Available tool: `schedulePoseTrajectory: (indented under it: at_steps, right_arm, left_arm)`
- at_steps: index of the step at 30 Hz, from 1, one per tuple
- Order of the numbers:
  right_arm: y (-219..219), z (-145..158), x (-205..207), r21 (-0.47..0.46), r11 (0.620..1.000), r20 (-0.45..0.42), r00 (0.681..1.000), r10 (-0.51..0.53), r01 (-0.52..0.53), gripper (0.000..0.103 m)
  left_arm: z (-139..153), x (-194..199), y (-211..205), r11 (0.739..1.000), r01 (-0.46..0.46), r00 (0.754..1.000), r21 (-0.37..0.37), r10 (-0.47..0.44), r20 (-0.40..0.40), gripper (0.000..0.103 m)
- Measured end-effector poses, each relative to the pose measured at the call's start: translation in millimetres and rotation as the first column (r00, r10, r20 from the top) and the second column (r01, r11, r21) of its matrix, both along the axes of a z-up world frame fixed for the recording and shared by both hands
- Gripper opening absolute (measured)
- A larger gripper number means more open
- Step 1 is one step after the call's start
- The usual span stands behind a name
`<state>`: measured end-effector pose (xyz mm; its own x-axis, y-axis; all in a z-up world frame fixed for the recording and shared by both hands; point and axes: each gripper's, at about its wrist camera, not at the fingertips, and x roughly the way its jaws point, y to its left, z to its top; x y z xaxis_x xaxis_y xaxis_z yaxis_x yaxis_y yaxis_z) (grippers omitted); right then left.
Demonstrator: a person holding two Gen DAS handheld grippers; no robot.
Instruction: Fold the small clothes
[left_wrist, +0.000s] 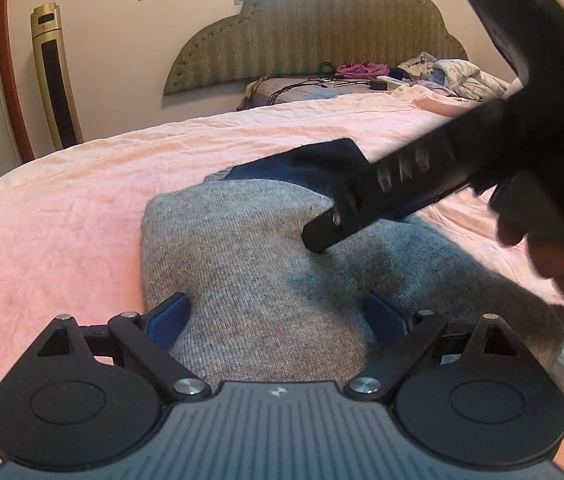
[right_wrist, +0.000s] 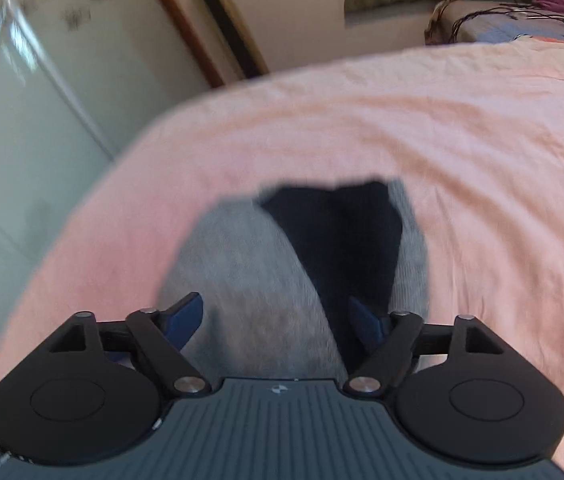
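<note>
Grey garment [left_wrist: 250, 264] lies folded on pink bedspread [left_wrist: 62, 220], dark navy part [right_wrist: 338, 232] at far end. Left gripper [left_wrist: 278, 320] jaws wide, nothing held, garment below. Right gripper [right_wrist: 278, 320] jaws apart, empty, over same garment. Bare bedspread all round garment; bed edge to left. Headboard [left_wrist: 314, 48], clutter far off. No readable writing.
</note>
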<state>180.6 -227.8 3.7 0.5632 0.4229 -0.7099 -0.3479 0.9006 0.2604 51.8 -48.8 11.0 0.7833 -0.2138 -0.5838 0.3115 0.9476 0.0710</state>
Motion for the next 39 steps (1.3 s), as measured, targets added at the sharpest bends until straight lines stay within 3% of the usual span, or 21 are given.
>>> schedulePoseTrajectory:
  at_steps: [2, 5, 7, 11, 14, 18, 19, 21, 26, 30, 39]
  right_arm:
    - [-3.3, -3.1, 0.1, -0.011, 1.000, 0.023, 1.000, -0.007, 0.007, 0.083]
    - [-0.1, 9.7, -11.9, -0.060, 0.997, 0.025, 0.998, -0.056, 0.057, 0.081]
    - [-3.1, 18.2, -34.6, -0.069, 0.995, 0.084, 0.994, -0.071, 0.077, 0.080]
    - [-25.3, 28.2, -102.6, 0.003, 0.995, 0.178, 0.979, -0.098, 0.099, 0.092]
    - [-41.2, 17.0, -154.4, 0.044, 0.990, 0.198, 0.970, -0.144, 0.138, 0.099]
    - [-43.7, -15.0, -194.2, -0.006, 0.977, 0.177, 0.961, -0.210, 0.215, 0.102]
    - [-40.4, -23.4, -195.3, -0.035, 0.971, 0.157, 0.961, -0.229, 0.238, 0.103]
    - [-33.1, -27.7, -201.2, -0.070, 0.966, 0.201, 0.952, -0.231, 0.249, 0.103]
    - [-8.6, -31.0, -185.0, -0.167, 0.949, 0.189, 0.953, -0.236, 0.269, 0.103]
    - [1.2, -36.8, -193.0, -0.184, 0.928, 0.235, 0.931, -0.278, 0.323, 0.103]
    - [-3.2, -37.4, -194.4, -0.168, 0.932, 0.234, 0.931, -0.280, 0.322, 0.103]
  left_arm:
    - [-0.6, 0.1, 0.4, 1.000, -0.003, 1.000, 0.000, 0.003, 0.001, 0.095]
    - [0.0, -1.1, 1.9, 1.000, -0.010, 1.000, -0.005, 0.010, 0.005, 0.096]
    - [3.7, -9.2, 5.8, 0.999, -0.037, 0.999, -0.013, 0.037, 0.017, 0.096]
    - [12.5, -46.2, 25.8, 0.996, -0.081, 0.997, -0.038, 0.081, -0.007, 0.096]
    - [10.6, -79.5, 40.6, 0.988, -0.151, 0.988, -0.040, 0.150, -0.034, 0.096]
    - [6.1, -104.3, 46.5, 0.974, -0.219, 0.974, -0.057, 0.214, -0.073, 0.096]
    - [4.9, -106.1, 44.8, 0.971, -0.233, 0.969, -0.050, 0.227, -0.099, 0.096]
    - [0.6, -106.7, 40.5, 0.971, -0.239, 0.963, -0.028, 0.234, -0.133, 0.096]
    - [-6.7, -106.5, 38.6, 0.962, -0.274, 0.954, -0.010, 0.270, -0.130, 0.103]
    - [-8.3, -107.5, 39.0, 0.962, -0.273, 0.955, -0.016, 0.269, -0.126, 0.103]
    - [-7.6, -107.4, 39.6, 0.963, -0.270, 0.956, -0.019, 0.265, -0.128, 0.103]
